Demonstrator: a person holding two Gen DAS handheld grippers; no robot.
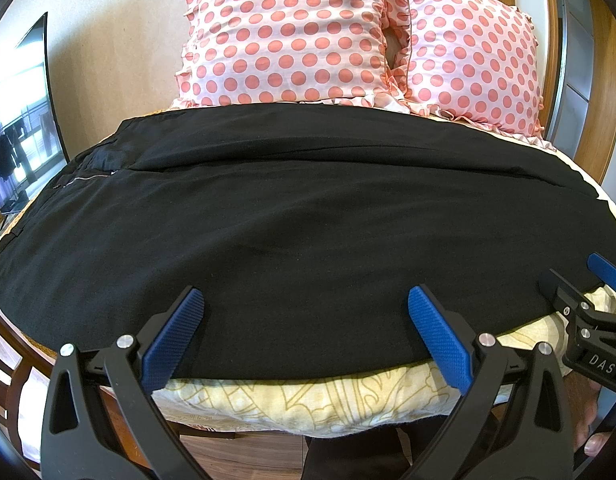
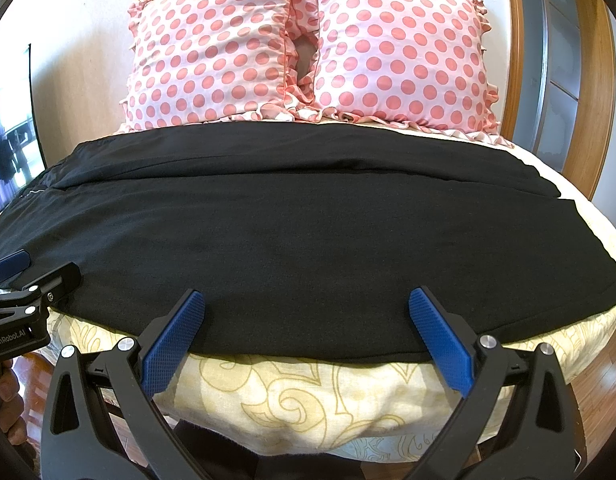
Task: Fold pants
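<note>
Pants (image 1: 308,216) lie flat across bed (image 1: 308,396), legs apparently already doubled, waist leftward. Left gripper (image 1: 306,336) and right gripper (image 2: 306,336) both spread wide at near edge, gripping nothing. Next, likely: pinch hem end, carry toward waistband.

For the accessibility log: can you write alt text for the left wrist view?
Black pants lie spread flat across a bed, and the open left gripper frames their near edge. Two pink polka-dot pillows stand behind, and the right gripper shows at the right edge.
</note>
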